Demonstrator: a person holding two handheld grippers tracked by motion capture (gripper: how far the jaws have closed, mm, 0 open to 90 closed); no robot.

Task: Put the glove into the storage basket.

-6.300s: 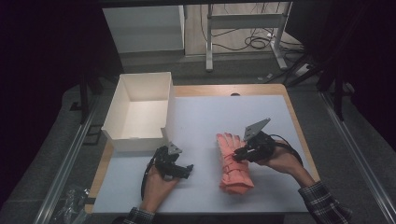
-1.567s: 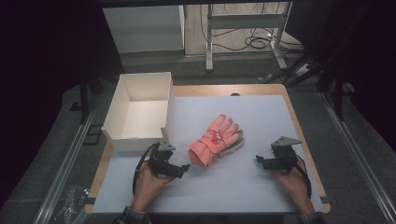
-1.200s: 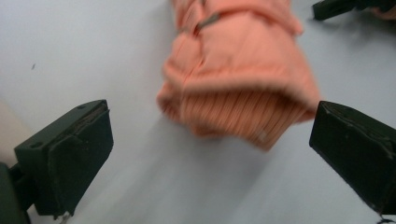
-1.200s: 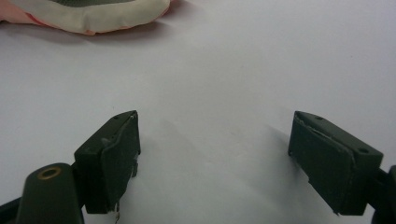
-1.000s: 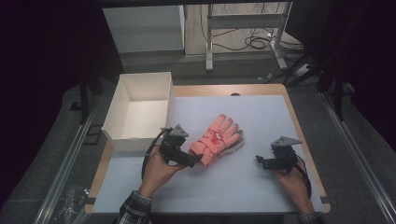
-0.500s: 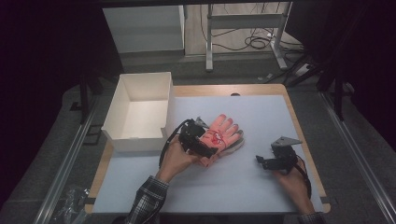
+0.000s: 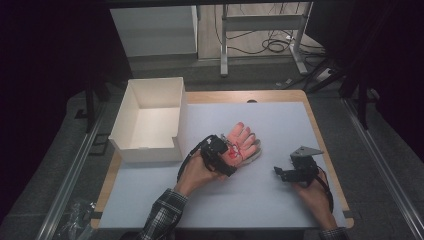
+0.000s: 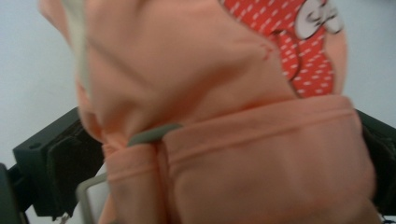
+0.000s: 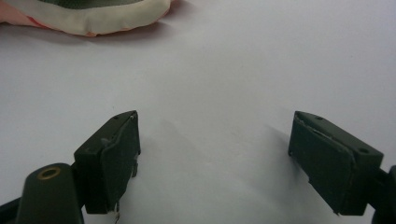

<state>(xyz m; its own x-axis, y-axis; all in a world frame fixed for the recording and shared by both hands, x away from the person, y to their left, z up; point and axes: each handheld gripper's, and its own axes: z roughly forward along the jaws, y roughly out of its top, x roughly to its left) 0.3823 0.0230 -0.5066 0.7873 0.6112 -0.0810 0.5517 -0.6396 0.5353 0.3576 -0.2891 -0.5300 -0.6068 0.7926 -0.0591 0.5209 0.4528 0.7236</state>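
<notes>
A pink glove (image 7: 243, 138) with a red patterned patch lies flat in the middle of the table, fingers pointing away. My left gripper (image 7: 227, 157) sits low over its near end. In the left gripper view the ribbed cuff of the glove (image 8: 261, 154) fills the space between the two black jaws, which stand wide apart on either side; my left gripper (image 8: 229, 154) looks open. My right gripper (image 7: 278, 171) rests on the mat to the right of the glove, apart from it. In its own view my right gripper (image 9: 215, 154) is open over bare mat, the glove's edge (image 9: 93, 16) far off.
An open white box (image 7: 147, 152) stands at the back left, close to the left hand. A pale mat (image 7: 260, 205) covers the wooden table. Beyond the table are a dark floor, desk legs and cables.
The left hand has moved right and forward from the table's left front to the glove, and its jaws now straddle the cuff. The right hand and the glove have stayed put.
</notes>
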